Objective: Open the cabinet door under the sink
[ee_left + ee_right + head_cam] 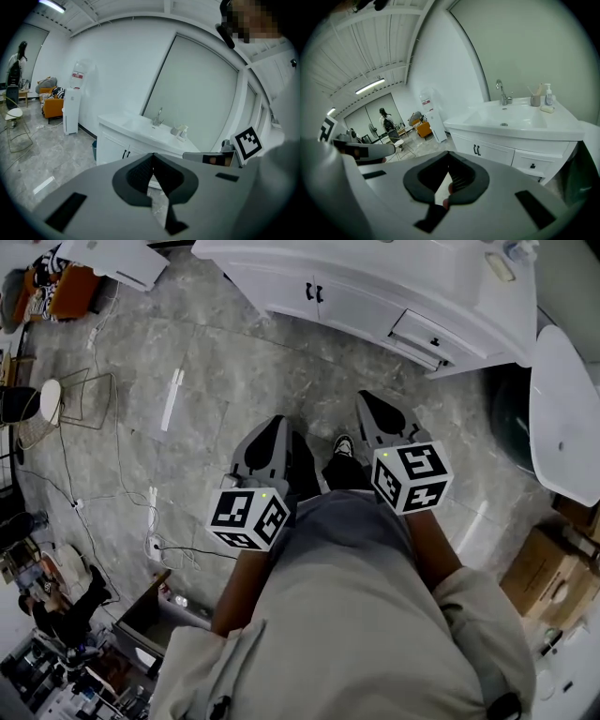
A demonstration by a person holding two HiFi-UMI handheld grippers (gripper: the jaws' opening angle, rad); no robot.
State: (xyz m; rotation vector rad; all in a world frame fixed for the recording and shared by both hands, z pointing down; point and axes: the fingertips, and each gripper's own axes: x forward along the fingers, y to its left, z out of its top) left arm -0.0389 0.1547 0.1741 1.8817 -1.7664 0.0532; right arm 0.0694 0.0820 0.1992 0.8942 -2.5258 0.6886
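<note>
While the person stands well back on the grey marbled floor (234, 362), the cabinet doors (494, 152) lie straight ahead, under the white sink (506, 119) set into a glossy white counter (375, 268). They are plain white panels with a shallow frame, and they are shut. Two short black handles (476, 150) stand upright side by side at the seam where the pair of doors meets, so each door should swing outward from that middle line.

The left hand-held gripper (152, 156) has its dark ribbed pads pressed together at the tips, with nothing between them. The right hand-held gripper (449, 157) is pressed together and empty in the same way. Both are held near the waist and aimed forward, well apart from the cabinet.

From the head view the handles sit roughly between the two hand-held grippers. The right one reaches a little further forward, so it looks slightly nearer, though only just. A drawer (533, 165) with one small black knob lies to the right of the doors and is easy to mistake for them. To reach a handle, the person will probably need to step forward, crouch, and spread the jaws across the thin upright bar.
</note>
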